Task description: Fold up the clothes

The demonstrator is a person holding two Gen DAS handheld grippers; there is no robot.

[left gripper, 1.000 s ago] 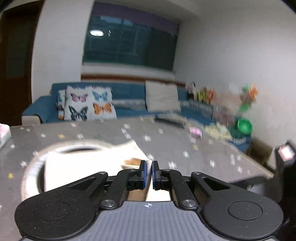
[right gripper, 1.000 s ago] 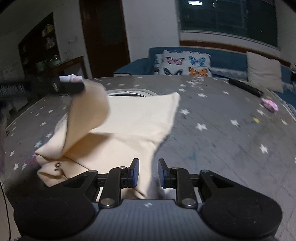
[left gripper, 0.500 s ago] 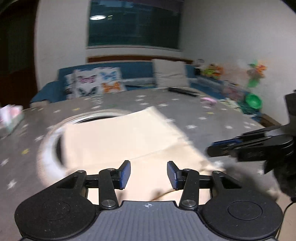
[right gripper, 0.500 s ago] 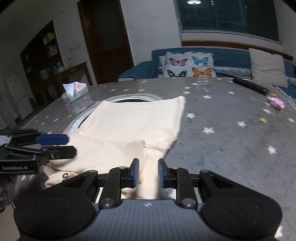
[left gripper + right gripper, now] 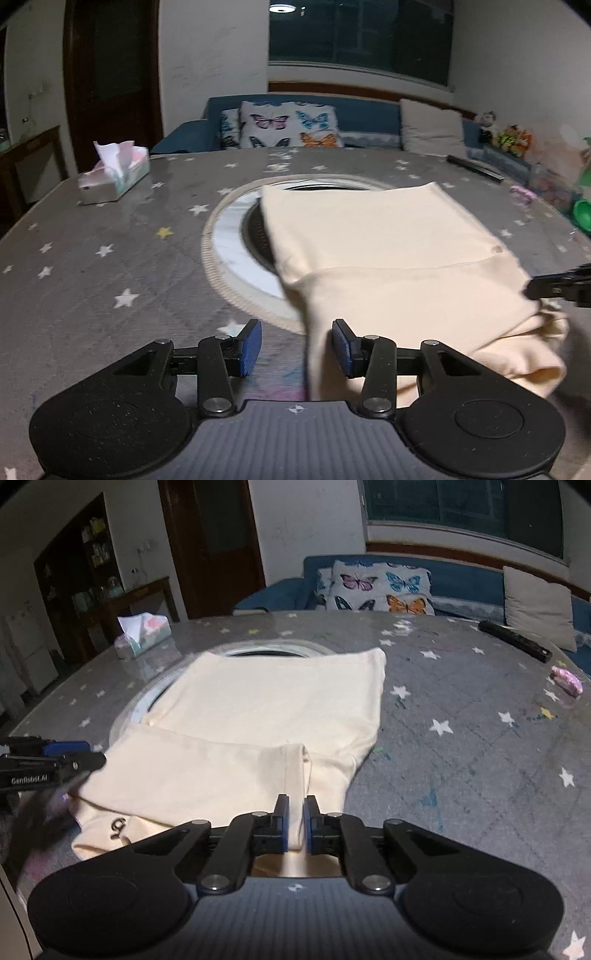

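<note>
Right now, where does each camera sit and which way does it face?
Left wrist: on the left claw, facing the sofa over the shirt's left edge; own fingers show, closing.
Right wrist: on the right claw, shut on the shirt's near fold, facing likewise.
Shared: shirt, tissue box, butterfly pillow, each other's claw.

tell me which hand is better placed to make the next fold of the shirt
Probably the right. The right gripper is already shut on the near edge of the shirt. The left gripper is closing, but its pads pinch nothing yet, with the shirt's side edge just inside them.
</note>
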